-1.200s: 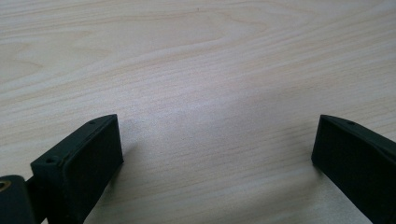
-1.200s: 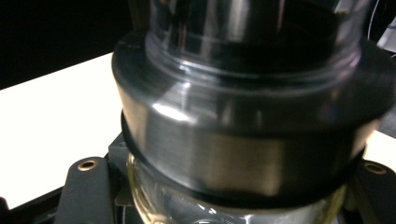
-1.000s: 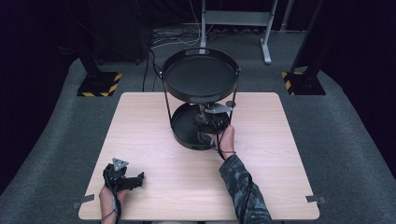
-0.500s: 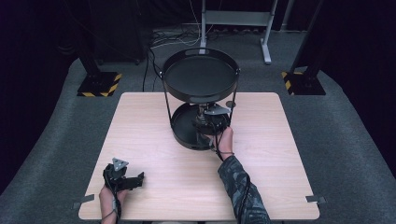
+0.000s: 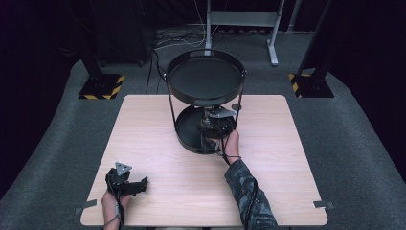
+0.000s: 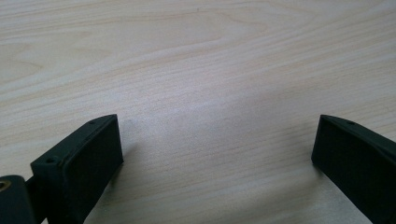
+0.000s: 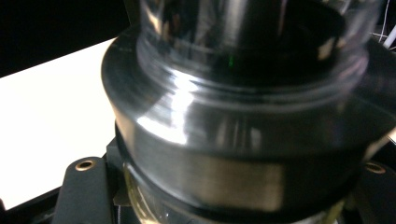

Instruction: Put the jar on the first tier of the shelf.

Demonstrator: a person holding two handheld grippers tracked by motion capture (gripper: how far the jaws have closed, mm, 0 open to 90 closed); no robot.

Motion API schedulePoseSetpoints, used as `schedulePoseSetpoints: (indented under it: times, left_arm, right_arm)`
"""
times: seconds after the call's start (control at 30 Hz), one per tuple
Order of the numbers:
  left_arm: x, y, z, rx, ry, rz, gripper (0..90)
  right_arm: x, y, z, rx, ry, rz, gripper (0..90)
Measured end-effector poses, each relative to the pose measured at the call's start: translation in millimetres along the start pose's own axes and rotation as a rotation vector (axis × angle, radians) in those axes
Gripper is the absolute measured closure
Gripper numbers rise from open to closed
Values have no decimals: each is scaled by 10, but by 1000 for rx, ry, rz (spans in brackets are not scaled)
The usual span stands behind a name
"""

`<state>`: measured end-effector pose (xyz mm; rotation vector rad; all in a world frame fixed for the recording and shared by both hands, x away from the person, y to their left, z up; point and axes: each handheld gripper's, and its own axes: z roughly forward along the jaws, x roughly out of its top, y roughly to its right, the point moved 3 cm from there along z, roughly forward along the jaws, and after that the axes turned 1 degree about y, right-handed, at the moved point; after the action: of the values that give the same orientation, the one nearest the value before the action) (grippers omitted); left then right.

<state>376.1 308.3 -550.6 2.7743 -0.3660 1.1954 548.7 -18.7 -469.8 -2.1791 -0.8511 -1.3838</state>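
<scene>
Nearest us, the left gripper [image 5: 125, 181] rests low on the wooden table [image 5: 287, 182] at its near left corner, jaws spread wide apart with bare wood between them [image 6: 219, 140].

Further in, our right gripper [image 5: 216, 125] reaches under the upper tray [image 5: 206, 79] of a black two-tier stand [image 5: 171, 115], into the lower tray [image 5: 184, 134]. Its jaws are clamped on a clear glass jar with a metal band [image 7: 224, 154].

The upper tray and the stand's thin posts cover much of the grip from above. We see the jar pressed close to the right gripper's camera, blurred and cut off at every edge, so we cannot tell its axis or tilt.

Beyond the table, dark floor, striped stand feet [image 5: 101, 88] and cables [image 5: 179, 40].
</scene>
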Motion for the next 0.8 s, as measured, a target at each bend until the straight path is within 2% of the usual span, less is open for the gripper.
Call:
schedulePoseSetpoints:
  times: [0.6,0.8]
  left_arm:
    - [1,-3,1,-2,-1,-1,14]
    - [1,-5,3,-5,-2,-3,15]
  right_arm:
    - [21,1,-2,-4,-26,-8,306]
    - [21,10,-14,-3,-40,-1,270]
